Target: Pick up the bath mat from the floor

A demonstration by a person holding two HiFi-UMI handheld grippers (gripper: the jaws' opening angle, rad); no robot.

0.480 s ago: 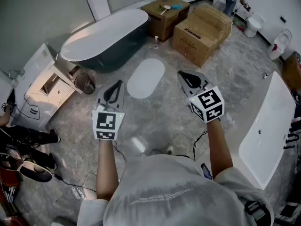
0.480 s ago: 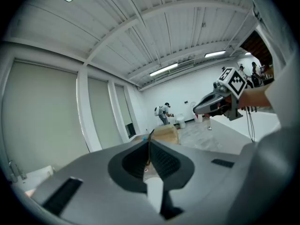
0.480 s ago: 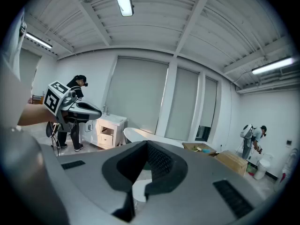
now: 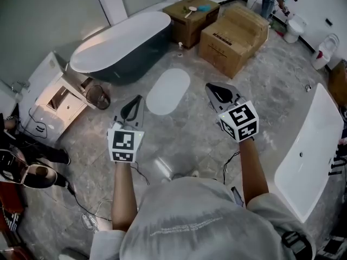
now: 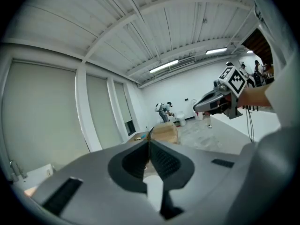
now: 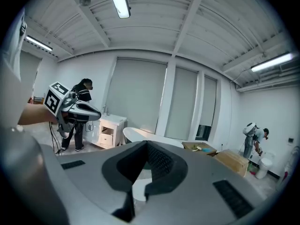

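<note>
Head view puts the tub (image 4: 122,45) farthest beyond the fingertips, and the boxes (image 4: 233,37) beyond the right ones. The mat (image 4: 168,91) lies flat on the floor (image 4: 190,140), ahead of both pairs of fingertips, between them and well below them, untouched.

We hold the left gripper (image 4: 139,97) and the right gripper (image 4: 210,87) up in the air. Each has its fingers pressed together on nothing, as both gripper views confirm.

We see the main risk there. If we go down with the fingers still together, the tips can only prod the mat and push it along the smooth floor towards the tub. Even with the fingers spread, the mat looks thin and limp. The tips may scrape stone without catching an edge, or a shallow pinch may let it sag out. Behind the fingers, a cable (image 4: 227,164) trails by our feet and could snag as we bend.
</note>
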